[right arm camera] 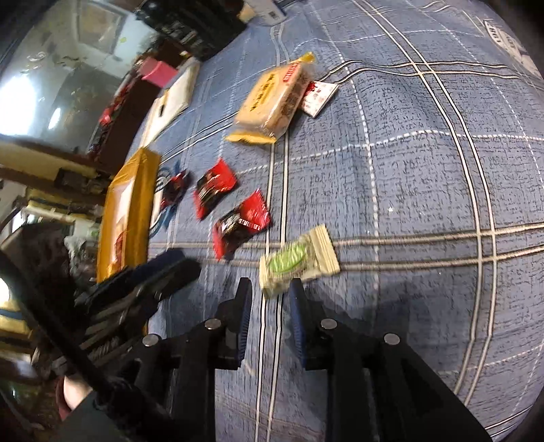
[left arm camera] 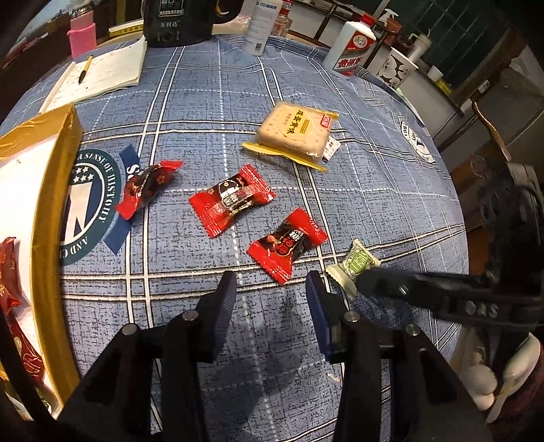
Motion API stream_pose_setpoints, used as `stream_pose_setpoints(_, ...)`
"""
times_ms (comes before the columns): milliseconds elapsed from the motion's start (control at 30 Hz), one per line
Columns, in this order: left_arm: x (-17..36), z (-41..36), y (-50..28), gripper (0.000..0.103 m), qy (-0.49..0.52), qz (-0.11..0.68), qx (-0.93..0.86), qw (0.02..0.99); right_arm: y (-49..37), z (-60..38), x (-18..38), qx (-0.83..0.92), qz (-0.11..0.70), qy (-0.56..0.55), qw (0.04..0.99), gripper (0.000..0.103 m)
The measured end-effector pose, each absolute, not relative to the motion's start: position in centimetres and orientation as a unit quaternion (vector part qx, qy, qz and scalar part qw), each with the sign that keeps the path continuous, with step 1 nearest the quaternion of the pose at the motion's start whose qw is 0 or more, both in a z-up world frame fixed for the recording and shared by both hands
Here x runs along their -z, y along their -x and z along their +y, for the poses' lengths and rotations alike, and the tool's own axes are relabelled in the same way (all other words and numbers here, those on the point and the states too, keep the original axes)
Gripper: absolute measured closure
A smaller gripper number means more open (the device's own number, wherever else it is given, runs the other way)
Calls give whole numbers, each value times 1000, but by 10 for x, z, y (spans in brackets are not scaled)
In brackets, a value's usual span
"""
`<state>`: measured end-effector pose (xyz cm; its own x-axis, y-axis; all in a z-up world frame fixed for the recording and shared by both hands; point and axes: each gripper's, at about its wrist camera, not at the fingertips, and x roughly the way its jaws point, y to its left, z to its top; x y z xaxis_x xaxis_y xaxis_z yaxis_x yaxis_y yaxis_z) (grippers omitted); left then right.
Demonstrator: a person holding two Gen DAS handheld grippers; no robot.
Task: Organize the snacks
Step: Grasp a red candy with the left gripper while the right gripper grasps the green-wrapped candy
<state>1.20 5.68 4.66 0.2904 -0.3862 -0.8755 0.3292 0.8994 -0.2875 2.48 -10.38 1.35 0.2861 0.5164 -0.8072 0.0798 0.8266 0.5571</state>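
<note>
Three red candies lie on the blue tablecloth: one (left arm camera: 287, 245) just ahead of my left gripper (left arm camera: 271, 285), one (left arm camera: 231, 200) in the middle, one (left arm camera: 146, 187) near the gold box (left arm camera: 57, 176). A yellow cracker pack (left arm camera: 294, 131) lies farther back. A green-and-white candy (left arm camera: 353, 265) lies at the right. My left gripper is open and empty. My right gripper (right arm camera: 270, 289) is open, its fingertips right at the green-and-white candy (right arm camera: 295, 260), not closed on it. It also shows in the left wrist view (left arm camera: 374, 282).
The gold box holds red packets (left arm camera: 13, 306). At the table's far edge stand a notepad with a pen (left arm camera: 102, 71), a black appliance (left arm camera: 176, 20), a white bottle (left arm camera: 348, 46) and a paper cup (left arm camera: 396, 66). A small label card (right arm camera: 318, 97) lies beside the crackers.
</note>
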Motion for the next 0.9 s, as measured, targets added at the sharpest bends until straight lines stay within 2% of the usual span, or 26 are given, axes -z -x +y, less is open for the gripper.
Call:
stream_pose_setpoints(233,-44,48,-18,56,11,548,236,802,-38,-72,-11,-98,579,-190,787,81)
stream_pose_setpoints(267,-43,46,-20,56,5,547,238,803,-38,-68,-12,-94,577,-178,792,83)
stream_pose_setpoints(333,-43,44,-23,56,-3,544,243,803,-39,-67,-11,-84,578,-171,794,96)
stream_pose_setpoints(367,-43,43,-26,56,-6,543,247,803,-40,-69,-9,-83,578,-177,792,99)
stream_pose_setpoints(500,-38,33,-37,55,-24,538,268,799,-40,-83,-7,-89,577,-195,788,95)
stream_pose_setpoints(700,-25,17,-42,57,-55,540,286,790,-35,-96,-10,-69,579,-184,792,94)
stream_pose_setpoints(767,-24,13,-41,67,-64,537,286,791,-36,-94,-10,-66,581,-178,791,94)
stream_pose_setpoints(800,-24,11,-40,77,-71,535,282,793,-37,-92,-10,-65,582,-178,791,93)
stream_pose_setpoints(900,-24,15,-40,77,-64,536,274,796,-40,-89,-10,-64,583,-175,791,87)
